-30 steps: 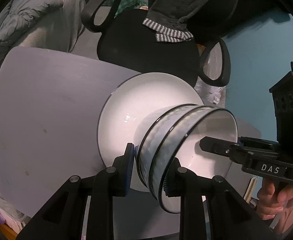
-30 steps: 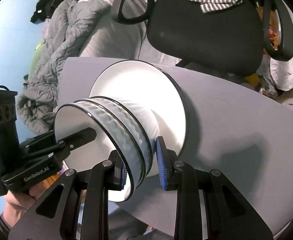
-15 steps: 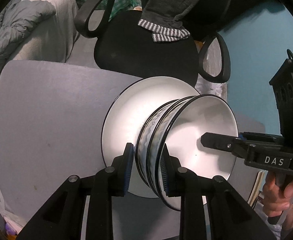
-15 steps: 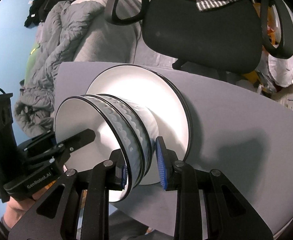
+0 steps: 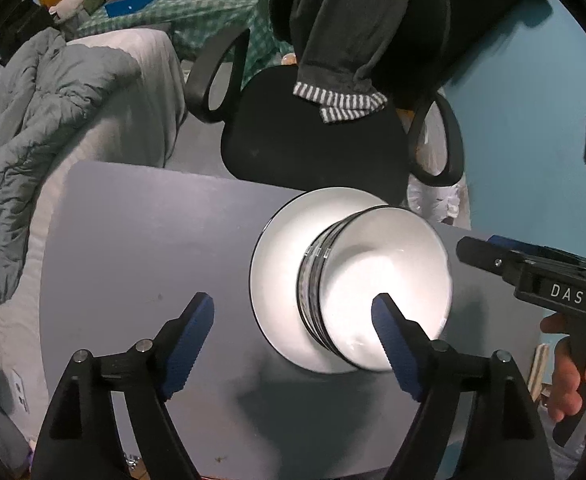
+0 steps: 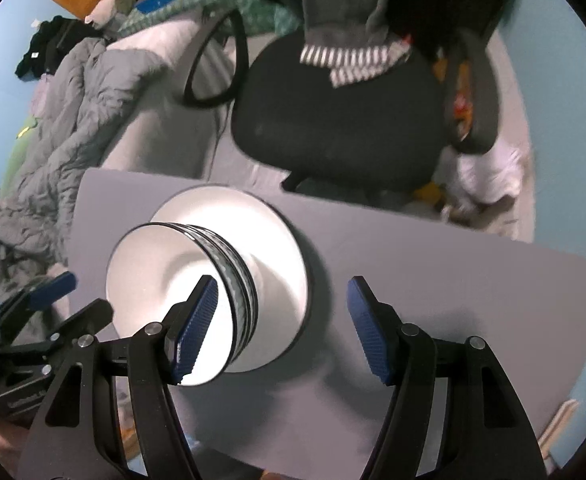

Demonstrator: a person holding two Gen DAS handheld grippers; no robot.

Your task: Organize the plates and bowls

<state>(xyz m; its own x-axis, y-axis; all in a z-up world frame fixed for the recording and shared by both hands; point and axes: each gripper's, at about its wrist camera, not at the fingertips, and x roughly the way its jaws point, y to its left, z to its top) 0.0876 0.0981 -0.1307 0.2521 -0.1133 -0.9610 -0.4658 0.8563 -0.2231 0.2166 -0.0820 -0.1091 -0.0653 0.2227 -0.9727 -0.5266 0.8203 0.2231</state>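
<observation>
Both tongs, L (image 5: pixel 293 328) & R (image 6: pixel 281 320), opening, empty; bowls (image 5: pixel 377 292) stacked on plate (image 5: pixel 277 264).

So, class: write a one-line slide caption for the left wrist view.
Left gripper opening above nested bowls on a white plate, grey table.

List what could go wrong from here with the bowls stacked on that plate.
1. The stacked bowls stand tall on the white plate; a knock from either gripper's fingers as they pull away could tip them.
2. The left gripper and right gripper are opening, nothing pressed, yet each has one pad close to a bowl rim and could catch it.
3. The plate sits near the grey table's far edge, so a shove could send it off.
</observation>
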